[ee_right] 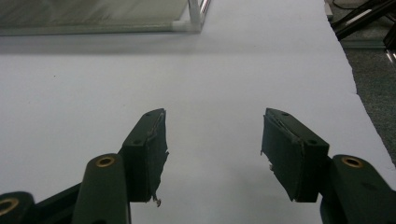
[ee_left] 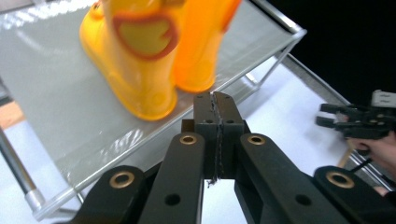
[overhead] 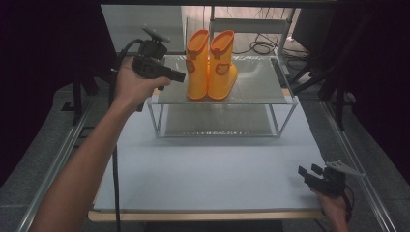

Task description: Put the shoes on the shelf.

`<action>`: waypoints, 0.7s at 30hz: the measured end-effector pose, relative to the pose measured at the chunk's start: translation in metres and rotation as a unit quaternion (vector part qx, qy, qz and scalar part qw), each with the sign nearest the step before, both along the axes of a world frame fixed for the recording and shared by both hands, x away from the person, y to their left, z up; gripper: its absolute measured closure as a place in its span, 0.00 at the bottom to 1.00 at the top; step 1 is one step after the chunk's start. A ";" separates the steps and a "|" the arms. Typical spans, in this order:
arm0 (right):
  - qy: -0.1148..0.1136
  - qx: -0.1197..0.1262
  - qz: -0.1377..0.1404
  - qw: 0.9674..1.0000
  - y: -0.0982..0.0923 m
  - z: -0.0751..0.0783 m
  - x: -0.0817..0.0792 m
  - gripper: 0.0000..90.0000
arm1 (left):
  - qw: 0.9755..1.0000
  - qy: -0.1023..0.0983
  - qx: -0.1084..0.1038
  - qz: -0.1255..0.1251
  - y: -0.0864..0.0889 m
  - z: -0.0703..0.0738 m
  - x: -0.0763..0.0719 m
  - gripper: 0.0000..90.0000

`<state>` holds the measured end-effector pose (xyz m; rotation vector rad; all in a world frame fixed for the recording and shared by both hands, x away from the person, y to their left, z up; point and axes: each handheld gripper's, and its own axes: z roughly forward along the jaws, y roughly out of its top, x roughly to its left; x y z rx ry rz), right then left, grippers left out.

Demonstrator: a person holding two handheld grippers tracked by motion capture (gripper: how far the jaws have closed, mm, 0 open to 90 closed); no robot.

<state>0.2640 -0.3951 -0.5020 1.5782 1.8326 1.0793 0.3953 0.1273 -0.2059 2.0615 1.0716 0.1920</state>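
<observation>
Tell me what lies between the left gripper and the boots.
Nothing: bare shelf top separates the shut left gripper from the orange boots, per the high view.

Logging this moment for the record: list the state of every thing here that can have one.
Pair of orange rubber boots: upright, side by side on the rack's top shelf.
Metal-framed two-shelf rack: standing on the table, lower shelf bare.
Left gripper: shut, holding nothing, near the boots.
Right gripper: open, holding nothing, over the white tabletop.

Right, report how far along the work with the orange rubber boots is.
Looks done: both orange rubber boots stand upright, side by side, on the metal rack's top shelf. In hand: nothing; the left gripper is shut and empty beside them, the right gripper open over the white tabletop. Nothing visibly left.
</observation>
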 end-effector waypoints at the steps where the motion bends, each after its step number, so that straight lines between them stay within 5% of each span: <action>1: 0.000 0.002 -0.001 1.000 0.000 -0.001 0.000 0.44 | 1.000 0.007 -0.001 0.004 0.003 -0.012 0.003 1.00; 13: 0.002 0.000 -0.003 1.000 0.000 -0.002 0.001 0.44 | 0.998 0.040 0.007 0.037 0.012 -0.069 0.028 1.00; 21: 0.000 0.001 -0.007 1.000 -0.003 -0.001 0.000 0.44 | 0.996 0.051 -0.008 0.071 0.014 -0.098 0.046 1.00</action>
